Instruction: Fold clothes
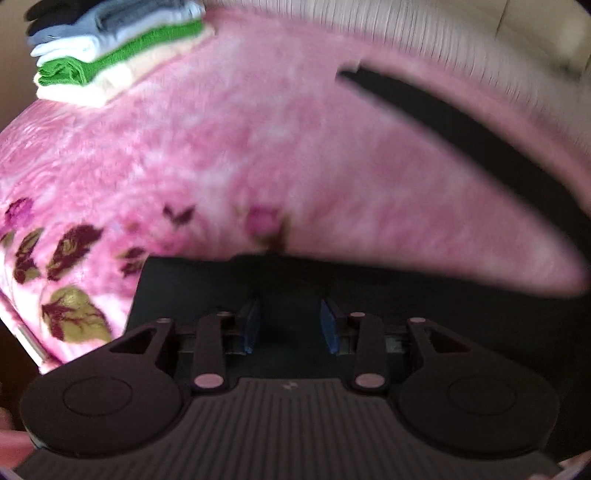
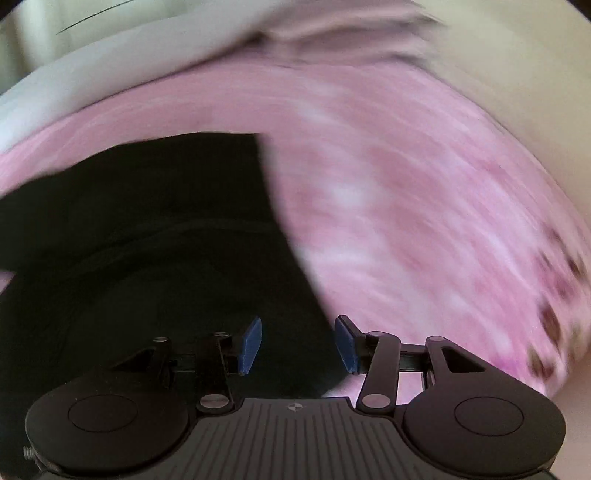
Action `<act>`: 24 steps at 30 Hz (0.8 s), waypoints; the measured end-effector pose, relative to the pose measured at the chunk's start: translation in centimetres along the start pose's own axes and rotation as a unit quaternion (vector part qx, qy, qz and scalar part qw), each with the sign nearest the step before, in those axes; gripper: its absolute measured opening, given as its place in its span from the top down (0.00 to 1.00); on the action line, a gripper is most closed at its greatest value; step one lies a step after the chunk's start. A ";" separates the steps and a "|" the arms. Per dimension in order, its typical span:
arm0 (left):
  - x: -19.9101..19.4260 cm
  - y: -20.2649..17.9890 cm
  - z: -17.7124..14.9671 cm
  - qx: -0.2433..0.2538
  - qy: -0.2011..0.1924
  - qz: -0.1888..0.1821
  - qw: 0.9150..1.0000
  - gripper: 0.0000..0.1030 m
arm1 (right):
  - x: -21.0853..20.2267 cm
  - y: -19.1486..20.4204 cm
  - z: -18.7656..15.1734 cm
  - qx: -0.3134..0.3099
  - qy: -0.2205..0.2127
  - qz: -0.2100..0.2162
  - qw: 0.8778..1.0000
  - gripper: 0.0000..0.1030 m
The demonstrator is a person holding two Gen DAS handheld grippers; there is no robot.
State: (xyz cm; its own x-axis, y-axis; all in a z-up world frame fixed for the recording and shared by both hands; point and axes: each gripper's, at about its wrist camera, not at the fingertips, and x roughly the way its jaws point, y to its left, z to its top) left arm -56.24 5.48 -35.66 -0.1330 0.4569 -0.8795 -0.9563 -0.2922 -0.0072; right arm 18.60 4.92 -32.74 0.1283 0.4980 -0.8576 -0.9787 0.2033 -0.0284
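Note:
A black garment (image 1: 424,295) lies spread on a pink flowered blanket (image 1: 258,147); a long black strip of it curves away at the upper right. My left gripper (image 1: 290,323) hangs open over a squared corner of the black cloth, its blue pads (image 1: 251,325) apart with only the fabric beneath showing between them. In the right wrist view the same black garment (image 2: 147,240) fills the left half. My right gripper (image 2: 298,341) stands open over its right edge, one blue pad over the cloth, the other beside the pink blanket (image 2: 406,203). Both views are blurred.
A stack of folded clothes (image 1: 110,48), green, white, grey and cream, sits at the blanket's far left. A pale ribbed surface (image 1: 406,29) borders the blanket at the back. A white surface (image 2: 110,74) lies beyond the garment in the right wrist view.

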 end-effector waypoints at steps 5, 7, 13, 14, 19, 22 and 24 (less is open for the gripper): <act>1.1 2.8 1.2 -0.024 0.011 0.007 1.000 0.97 | 4.7 1.5 -1.0 -0.065 0.072 -0.022 0.995 0.53; 0.6 3.7 2.1 -0.042 0.014 0.016 0.999 0.97 | 4.3 0.3 -0.8 -0.033 0.072 -0.023 0.997 0.53; -1.1 1.7 5.6 -0.093 -0.031 0.020 0.995 0.68 | 2.3 -1.1 2.2 0.034 0.059 -0.026 0.997 0.53; -1.2 1.0 6.3 -0.098 -0.039 0.012 0.994 0.68 | 2.2 -1.1 3.1 0.043 0.050 -0.022 0.998 0.53; 2.7 -7.0 12.5 -0.009 -0.047 -0.083 0.995 0.68 | 4.5 0.5 7.9 0.051 0.019 -0.014 0.998 0.53; 5.9 -12.5 17.0 0.043 -0.074 -0.132 0.988 0.68 | 7.1 2.7 10.9 0.033 -0.009 0.000 0.999 0.53; 8.2 -15.9 19.8 0.076 -0.089 -0.162 0.980 0.68 | 8.3 4.4 12.5 0.013 -0.025 0.012 1.000 0.53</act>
State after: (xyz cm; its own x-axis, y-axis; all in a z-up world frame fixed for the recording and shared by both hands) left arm -47.32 30.53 -33.36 0.1533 0.6485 -0.7456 -0.9817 0.0139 -0.1897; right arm 17.32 20.46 -33.60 0.1131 0.5442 -0.8313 -0.9774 0.2114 0.0055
